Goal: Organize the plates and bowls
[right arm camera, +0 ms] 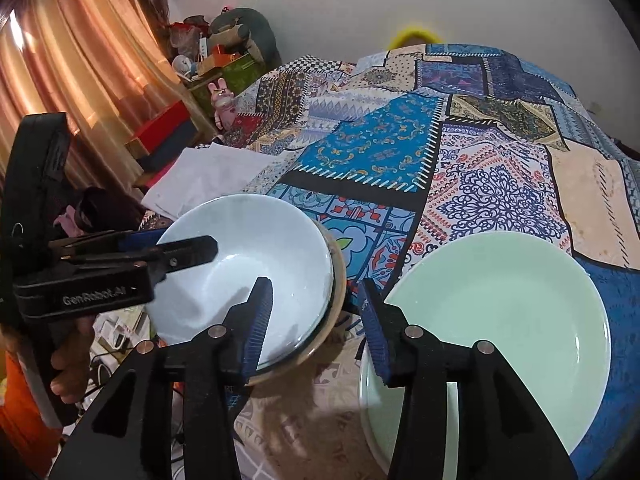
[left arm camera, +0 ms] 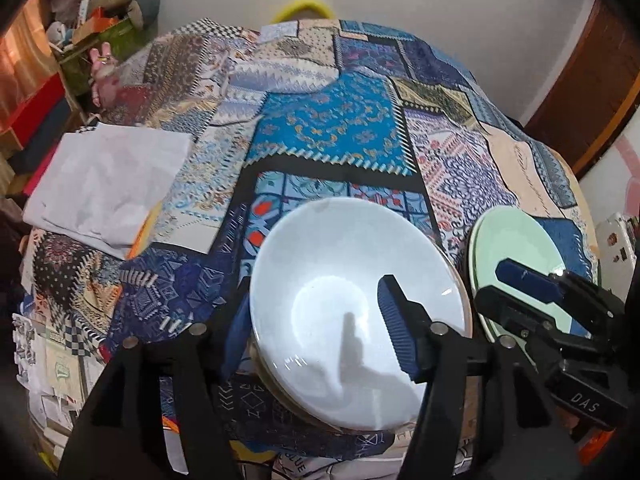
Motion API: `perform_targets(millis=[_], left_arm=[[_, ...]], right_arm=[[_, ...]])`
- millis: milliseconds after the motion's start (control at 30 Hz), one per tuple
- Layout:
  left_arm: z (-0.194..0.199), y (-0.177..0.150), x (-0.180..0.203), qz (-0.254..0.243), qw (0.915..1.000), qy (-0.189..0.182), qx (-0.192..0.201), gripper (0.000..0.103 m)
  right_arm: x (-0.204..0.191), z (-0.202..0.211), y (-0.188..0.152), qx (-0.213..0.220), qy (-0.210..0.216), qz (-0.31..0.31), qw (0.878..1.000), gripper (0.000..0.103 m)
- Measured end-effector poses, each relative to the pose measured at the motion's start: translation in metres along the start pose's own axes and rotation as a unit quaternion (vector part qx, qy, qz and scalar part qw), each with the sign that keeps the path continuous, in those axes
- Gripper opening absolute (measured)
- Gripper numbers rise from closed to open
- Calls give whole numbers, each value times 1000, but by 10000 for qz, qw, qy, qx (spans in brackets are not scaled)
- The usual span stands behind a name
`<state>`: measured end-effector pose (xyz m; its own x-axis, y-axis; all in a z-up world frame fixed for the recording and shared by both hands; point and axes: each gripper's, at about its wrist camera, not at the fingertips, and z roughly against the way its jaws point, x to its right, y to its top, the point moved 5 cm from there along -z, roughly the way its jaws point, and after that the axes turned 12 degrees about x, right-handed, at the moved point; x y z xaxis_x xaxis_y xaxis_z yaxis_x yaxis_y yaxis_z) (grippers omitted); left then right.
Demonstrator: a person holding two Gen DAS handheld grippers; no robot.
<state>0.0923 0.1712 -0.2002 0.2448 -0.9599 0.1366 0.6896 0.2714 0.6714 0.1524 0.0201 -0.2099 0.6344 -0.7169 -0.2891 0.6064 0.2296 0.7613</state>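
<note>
One white ceramic bowl point(left arm camera: 352, 300) sits nested in a second, tan-rimmed bowl point(right arm camera: 334, 312) near the front edge of the surface, which is covered by a blue patchwork-print cloth point(left arm camera: 332, 128). Just to its right lie two pale green round plates point(right arm camera: 496, 312), stacked one on the other. The left gripper point(left arm camera: 312, 328) straddles the white bowl's near rim, jaws partly open, one pad inside the bowl and one outside, neither pressing. The right gripper point(right arm camera: 316, 320) hangs part-open over the gap between bowls and plates, holding nothing. One folded white cloth point(left arm camera: 108, 188) lies further back at the left.
</note>
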Motion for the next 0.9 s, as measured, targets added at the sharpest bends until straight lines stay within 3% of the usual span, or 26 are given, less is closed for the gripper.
perform_targets(millis=[333,700,900], left_arm=[[34,-2,-15,-2,9983,14,582,64],[11,-32,-41,435,9987,-172,212,65],[-3,-41,-43,542,9980,-265,201,64]], right_arm=[[4,-2,-1,-47,24,-86,9999,46],[3,-23,-11,-323,59,-217,9992,47],[4,-32,-13,-413,70,-326,9986,47]])
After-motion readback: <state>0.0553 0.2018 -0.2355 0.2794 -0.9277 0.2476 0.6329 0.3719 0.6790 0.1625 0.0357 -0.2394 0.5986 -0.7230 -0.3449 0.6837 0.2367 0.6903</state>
